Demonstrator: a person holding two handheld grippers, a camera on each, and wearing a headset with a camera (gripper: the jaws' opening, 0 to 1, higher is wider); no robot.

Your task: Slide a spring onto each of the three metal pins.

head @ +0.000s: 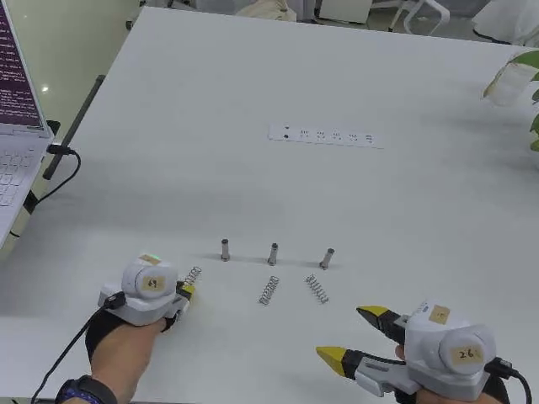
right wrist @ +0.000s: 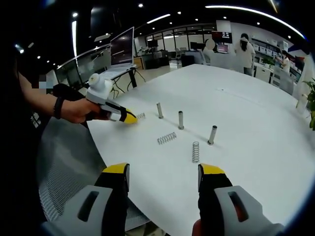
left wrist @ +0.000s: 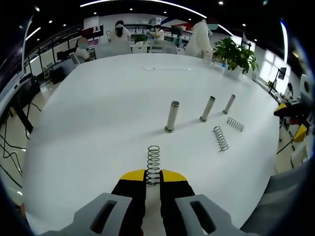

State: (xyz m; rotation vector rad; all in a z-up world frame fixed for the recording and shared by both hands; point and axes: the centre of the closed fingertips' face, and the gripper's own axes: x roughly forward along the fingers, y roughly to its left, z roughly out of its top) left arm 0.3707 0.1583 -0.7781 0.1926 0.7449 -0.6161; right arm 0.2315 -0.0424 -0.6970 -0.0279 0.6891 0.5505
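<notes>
Pins (head: 273,253): three, grey metal, upright in a row.
Left spring (head: 193,274): end pinched in left tool (left wrist: 153,176).
Other springs (head: 268,290): two, flat, just before the pins.

On the table (head: 253,84) three pins stood in one row: left pin (head: 225,250), middle pin (head: 273,253), right pin (head: 327,258). Before them (on the person's side) lay the springs. The middle spring (head: 268,290) lay before the middle pin, and the right spring (head: 317,289) before the right pin. The left spring (head: 193,275) lay left of the left pin, its near end between the jaws of the left gripper (head: 187,290). The right gripper (head: 349,332) was right of the springs and nearer, apart from them. A power strip (head: 326,135) lay well behind the pins, and a laptop (head: 17,109) stood far left.
</notes>
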